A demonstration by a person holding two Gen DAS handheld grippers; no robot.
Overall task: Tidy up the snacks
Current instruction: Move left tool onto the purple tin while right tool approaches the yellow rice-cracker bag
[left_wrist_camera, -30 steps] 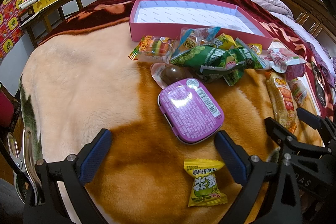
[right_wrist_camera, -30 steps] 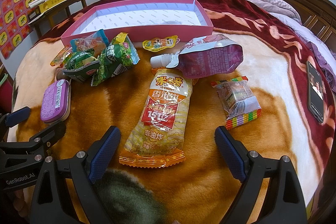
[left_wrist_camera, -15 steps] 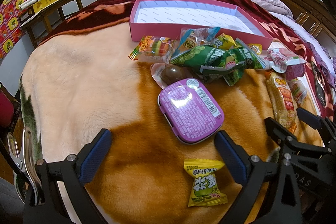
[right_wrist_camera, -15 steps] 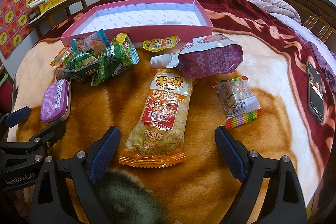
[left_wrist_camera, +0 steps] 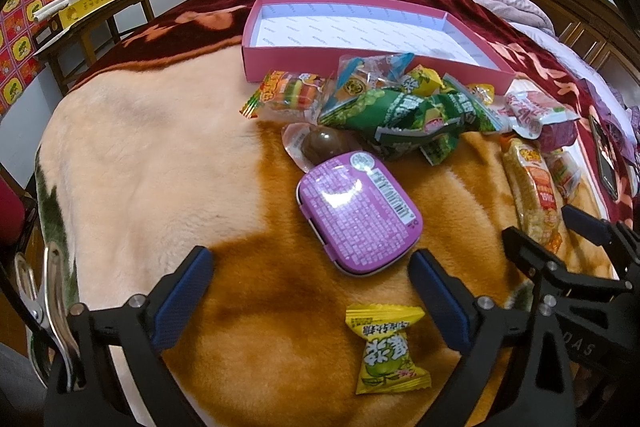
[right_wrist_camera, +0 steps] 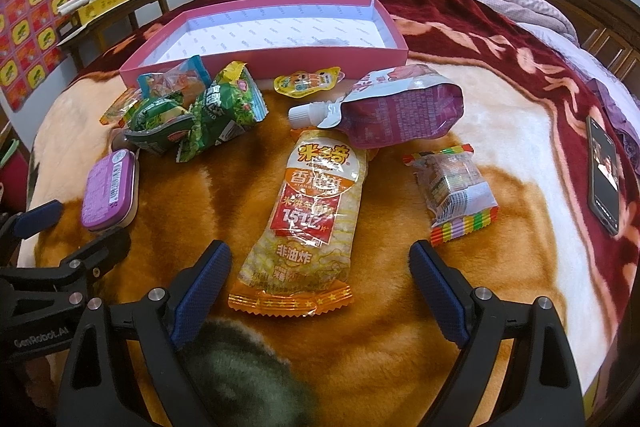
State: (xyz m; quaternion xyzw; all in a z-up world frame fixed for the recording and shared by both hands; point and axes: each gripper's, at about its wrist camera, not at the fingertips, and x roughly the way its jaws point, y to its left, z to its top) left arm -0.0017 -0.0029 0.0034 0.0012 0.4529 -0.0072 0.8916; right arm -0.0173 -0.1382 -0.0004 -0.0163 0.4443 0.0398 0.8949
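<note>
**Nothing Boxed Yet: Every Snack Still on the Blanket**

None of the snacks we can see has made it into the pink box (right_wrist_camera: 264, 61), whose white lining shows bare from both wrist views. We judge the task to be at its very start, with everything left to do.

Our left gripper (left_wrist_camera: 310, 301) has its fingers spread wide and grips nothing. It hangs low over the blanket (left_wrist_camera: 160, 163), with the purple tin (left_wrist_camera: 358, 213) just beyond its tips and a yellow candy (left_wrist_camera: 390, 347) lying between the fingers, nearer the right one. Our right gripper (right_wrist_camera: 320, 285) is likewise wide open and empty, with the bottom edge of the long yellow rice-cracker bag (right_wrist_camera: 312, 223) lying between its fingers.

The rest lies loose in front of the box: a heap of green packets (right_wrist_camera: 200, 115) with an orange-and-blue packet touching them, a small yellow pouch (right_wrist_camera: 308, 83) just beside the box wall, a spouted purple pouch (right_wrist_camera: 396, 111) overlapping the top of the cracker bag, and a rainbow-edged packet (right_wrist_camera: 456, 193) to the right. From the left view we also see a burger gummy packet (left_wrist_camera: 290, 95) and a brown jelly cup (left_wrist_camera: 320, 147) touching the tin. A phone (right_wrist_camera: 604, 175) lies well apart at the right.

We reckon each gripper's nearest item is the likely first pick.
</note>
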